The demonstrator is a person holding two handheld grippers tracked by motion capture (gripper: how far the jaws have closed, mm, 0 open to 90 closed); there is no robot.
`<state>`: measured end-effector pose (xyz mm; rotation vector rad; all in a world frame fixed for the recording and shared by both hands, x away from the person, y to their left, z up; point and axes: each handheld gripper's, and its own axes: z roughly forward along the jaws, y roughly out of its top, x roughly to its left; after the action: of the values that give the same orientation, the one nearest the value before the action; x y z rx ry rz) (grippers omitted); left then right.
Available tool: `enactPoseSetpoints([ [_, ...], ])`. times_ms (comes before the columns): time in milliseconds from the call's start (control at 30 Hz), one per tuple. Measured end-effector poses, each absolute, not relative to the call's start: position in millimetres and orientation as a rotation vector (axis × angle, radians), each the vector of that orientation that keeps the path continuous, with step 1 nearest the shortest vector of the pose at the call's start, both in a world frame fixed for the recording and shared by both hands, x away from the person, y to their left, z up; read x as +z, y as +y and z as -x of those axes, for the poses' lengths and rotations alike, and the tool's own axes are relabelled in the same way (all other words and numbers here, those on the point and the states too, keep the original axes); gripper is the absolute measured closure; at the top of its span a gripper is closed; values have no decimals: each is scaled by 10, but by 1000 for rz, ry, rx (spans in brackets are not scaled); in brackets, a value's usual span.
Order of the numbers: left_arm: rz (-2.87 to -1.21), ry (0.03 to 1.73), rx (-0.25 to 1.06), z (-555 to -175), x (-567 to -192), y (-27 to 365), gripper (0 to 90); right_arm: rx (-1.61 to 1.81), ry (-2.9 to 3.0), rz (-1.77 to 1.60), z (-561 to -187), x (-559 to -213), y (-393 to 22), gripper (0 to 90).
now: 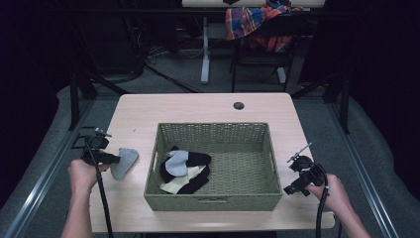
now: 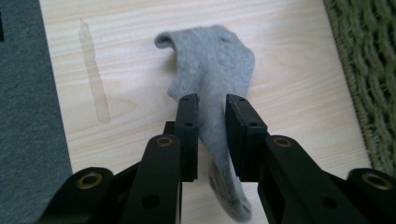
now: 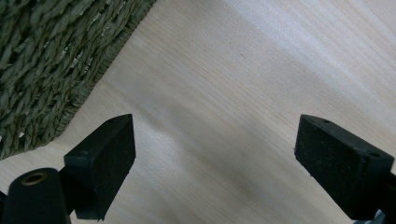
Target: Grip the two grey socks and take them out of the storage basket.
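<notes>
One grey sock [image 2: 212, 74] on the bare tabletop, just left of the basket's left wall in the high view. It lies between the jaws of the left gripper [image 2: 212, 105]; far end spread flat on the wood, near end trailing back under the gripper body. The jaws stand a narrow gap apart. The sock fills most of that gap, but a sliver of space shows beside the cloth on each side, so the pads do not press it: loosened, not pinching. The sock rests on the table, not lifted.

One woven green basket [image 1: 213, 201], rectangular, at the middle of the table [image 1: 198, 106]. Inside it, at the left end, one heap of socks [image 1: 185, 171]: black, cream and pale grey pieces overlapping. Exact count in the heap cannot be told. Rest of the basket floor bare.

Two grippers, one per hand. The left hand [image 1: 81, 173] grips its handle at the table's left edge, tool pointing toward the basket. The right gripper [image 3: 212, 154] sits off the basket's right front corner in the right hand [image 1: 337, 191]; jaws spread wide, nothing between them, plain wood beneath, the basket wall at the upper left of the right gripper view.

One dark round hole [image 1: 238, 105] in the tabletop near the far edge. Beyond the table, one chair with a plaid cloth [image 1: 257, 22] draped over it.
</notes>
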<state>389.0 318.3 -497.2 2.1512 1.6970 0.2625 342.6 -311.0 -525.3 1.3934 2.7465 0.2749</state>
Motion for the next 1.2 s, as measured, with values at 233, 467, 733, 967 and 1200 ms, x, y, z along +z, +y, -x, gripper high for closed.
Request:
enactPoseSetpoints([
  [233, -2134, 1685, 365, -3849, -4716, 3092, 539, 291, 2747, -1400, -3429, -5256, -3111, 119],
  [467, -2126, 1596, 474, -3784, -4425, 2846, 264, 302, 2716, -1413, -3425, -5263, -3079, 120],
  [733, -2144, 1444, 526, -3724, -4220, 2525, 24, 288, 2754, -1395, -3437, -5255, -3097, 120],
  [967, -2169, 1405, 544, -3727, -4212, 2396, 5, 284, 2749, -1392, -3430, -5249, -3103, 120],
  [1200, -2188, 1371, 545, -3729, -4199, 2307, 4, 287, 2750, -1397, -3424, -5250, -3118, 120],
])
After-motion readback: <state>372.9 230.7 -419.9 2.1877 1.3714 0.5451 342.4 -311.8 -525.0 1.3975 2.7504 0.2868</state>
